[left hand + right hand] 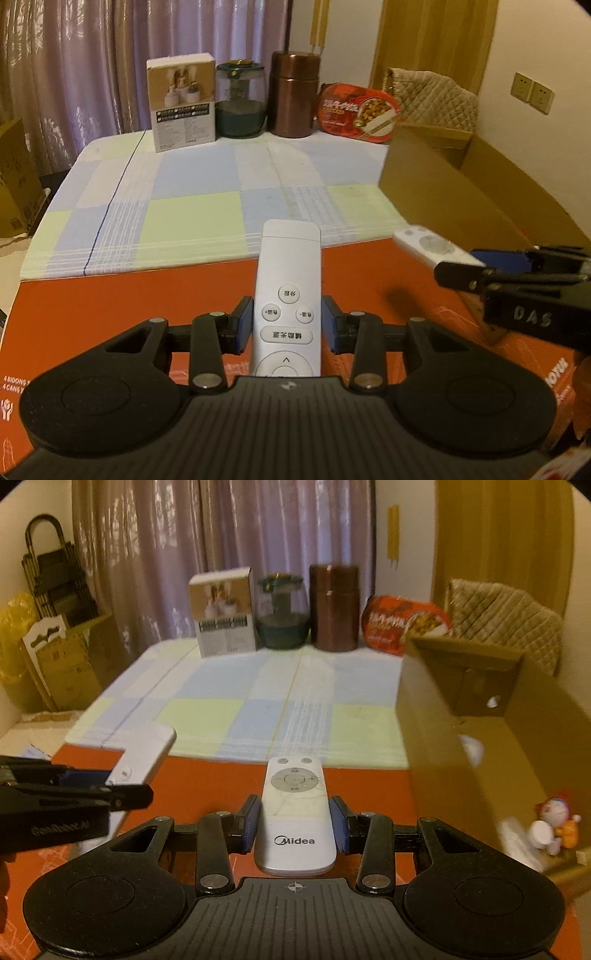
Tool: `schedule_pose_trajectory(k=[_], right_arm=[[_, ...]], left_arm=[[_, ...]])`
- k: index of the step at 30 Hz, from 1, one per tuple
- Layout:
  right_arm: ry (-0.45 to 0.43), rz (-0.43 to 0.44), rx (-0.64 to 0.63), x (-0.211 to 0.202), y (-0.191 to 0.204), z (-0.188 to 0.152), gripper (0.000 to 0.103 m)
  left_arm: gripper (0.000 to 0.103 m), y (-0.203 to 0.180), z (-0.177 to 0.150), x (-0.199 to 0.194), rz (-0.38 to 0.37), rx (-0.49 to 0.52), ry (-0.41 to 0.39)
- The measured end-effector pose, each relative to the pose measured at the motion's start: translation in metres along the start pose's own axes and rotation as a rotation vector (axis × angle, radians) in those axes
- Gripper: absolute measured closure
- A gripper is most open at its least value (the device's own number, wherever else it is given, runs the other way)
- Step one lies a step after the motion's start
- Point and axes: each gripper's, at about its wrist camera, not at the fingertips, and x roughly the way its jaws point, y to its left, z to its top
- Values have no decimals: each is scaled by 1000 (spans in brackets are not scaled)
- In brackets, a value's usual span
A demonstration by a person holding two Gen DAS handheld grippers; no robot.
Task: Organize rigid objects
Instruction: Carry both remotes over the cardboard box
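Observation:
My left gripper (287, 325) is shut on a long white remote (287, 284) with Chinese-labelled buttons, held above a red box (129, 299). My right gripper (295, 825) is shut on a shorter white Midea remote (295, 812), also above the red box (207, 786). Each gripper shows in the other's view: the right one (476, 264) holds its remote (428, 245) at the right edge, the left one (110, 779) holds its remote (147, 753) at the left edge.
An open cardboard box (480, 716) stands at the right, with a small figurine (554, 823) inside. At the table's back stand a white carton (181, 103), a glass jar (240, 99), a copper canister (293, 94) and a red food tray (358, 112). A checked cloth (221, 192) covers the table.

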Motion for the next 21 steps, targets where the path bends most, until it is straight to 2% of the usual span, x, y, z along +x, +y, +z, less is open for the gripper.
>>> schedule_pose_trajectory(k=[10,21], right_arm=[[-119,-34,43,-88,-32,15,66],[-165,-125,105,-140,-106,23,66]], left_arm=[[69,-64,13,-43,-38,37,-43],[69,-161,43,-53,-135,142,-78]])
